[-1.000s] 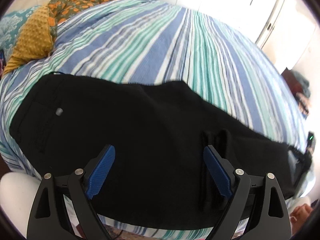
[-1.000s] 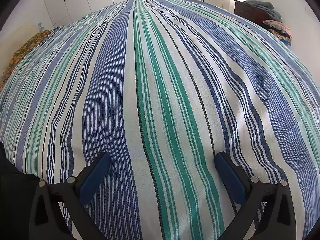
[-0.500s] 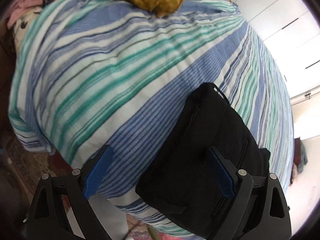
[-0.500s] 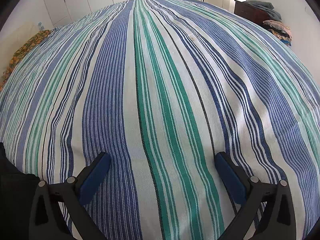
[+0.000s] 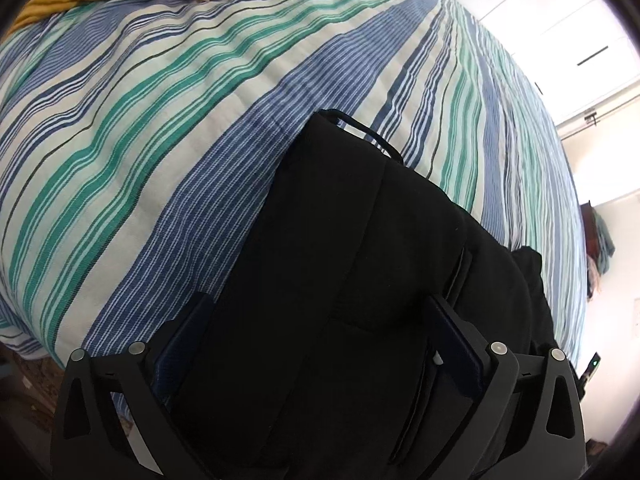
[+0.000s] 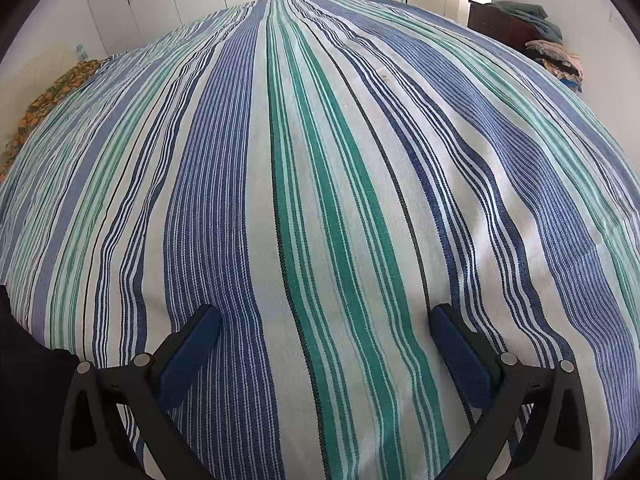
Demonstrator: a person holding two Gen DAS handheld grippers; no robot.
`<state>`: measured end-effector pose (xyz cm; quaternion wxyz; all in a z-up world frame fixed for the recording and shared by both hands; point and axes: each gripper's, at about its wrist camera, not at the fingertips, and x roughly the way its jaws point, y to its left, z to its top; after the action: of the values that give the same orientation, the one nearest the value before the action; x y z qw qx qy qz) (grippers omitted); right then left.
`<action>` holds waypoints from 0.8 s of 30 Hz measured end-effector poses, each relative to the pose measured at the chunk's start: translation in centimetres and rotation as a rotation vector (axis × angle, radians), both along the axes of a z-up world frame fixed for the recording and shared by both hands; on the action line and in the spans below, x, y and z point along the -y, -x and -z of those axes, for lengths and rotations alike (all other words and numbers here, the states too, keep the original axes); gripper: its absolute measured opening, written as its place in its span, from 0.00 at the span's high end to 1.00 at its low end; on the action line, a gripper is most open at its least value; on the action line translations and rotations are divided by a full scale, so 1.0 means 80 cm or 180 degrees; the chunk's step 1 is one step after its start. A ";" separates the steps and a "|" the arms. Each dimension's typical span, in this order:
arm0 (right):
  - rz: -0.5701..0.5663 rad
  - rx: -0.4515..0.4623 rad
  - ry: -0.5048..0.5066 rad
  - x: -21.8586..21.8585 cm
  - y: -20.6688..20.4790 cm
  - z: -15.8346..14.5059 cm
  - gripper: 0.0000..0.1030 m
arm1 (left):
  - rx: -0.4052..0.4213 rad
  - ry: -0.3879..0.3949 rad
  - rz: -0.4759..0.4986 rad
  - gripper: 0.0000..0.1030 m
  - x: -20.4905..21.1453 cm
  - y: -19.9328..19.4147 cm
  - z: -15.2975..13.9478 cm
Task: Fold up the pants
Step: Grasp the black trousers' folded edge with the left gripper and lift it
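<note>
The black fabric pants point(image 5: 360, 280) lay folded in a thick bundle near the edge of the bed, on its blue, green and white striped bedspread point(image 5: 200, 120). The left tongs point(image 5: 320, 328) stood wide open over the bundle, gripping nothing. The right tongs point(image 6: 324, 344) were equally wide open and empty above bare striped cover, well apart from the pants.

The black pants point(image 5: 360, 280) fill the gap between the spread jaws of the left gripper point(image 5: 320, 332), blocking travel from 6 toward 1 o'clock; bare striped bedspread point(image 5: 180, 140) lies open from 9 to 12. Ahead of the right gripper point(image 6: 326, 340) the bedspread runs unobstructed to 12 o'clock, with the pants' edge only at 8 o'clock.
</note>
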<state>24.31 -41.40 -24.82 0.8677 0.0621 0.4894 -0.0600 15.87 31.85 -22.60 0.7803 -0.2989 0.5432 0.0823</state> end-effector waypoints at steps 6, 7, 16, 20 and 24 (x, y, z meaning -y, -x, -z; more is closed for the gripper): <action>-0.0002 -0.0031 -0.0034 0.000 -0.003 -0.001 0.00 | -0.0021 -0.0030 0.0069 0.23 0.010 -0.007 -0.010; -0.0011 -0.0082 -0.0061 0.001 -0.005 -0.001 0.00 | -0.0006 -0.0035 0.0060 0.35 0.010 -0.005 -0.017; -0.0079 -0.0044 -0.0620 0.013 0.036 -0.063 0.47 | 0.0334 0.0136 -0.0315 0.85 0.022 0.021 -0.092; -0.0583 0.0270 -0.0580 -0.032 0.098 -0.117 0.47 | 0.0706 0.0390 -0.0194 0.87 0.065 0.031 -0.159; -0.1008 0.0373 -0.0602 -0.089 0.151 -0.130 0.47 | 0.1013 0.0574 0.0206 0.87 0.157 0.025 -0.215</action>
<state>12.25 -34.30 -14.44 0.8837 0.0690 0.4452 0.1272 13.84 19.27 -5.38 0.8286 -0.3593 0.4274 -0.0402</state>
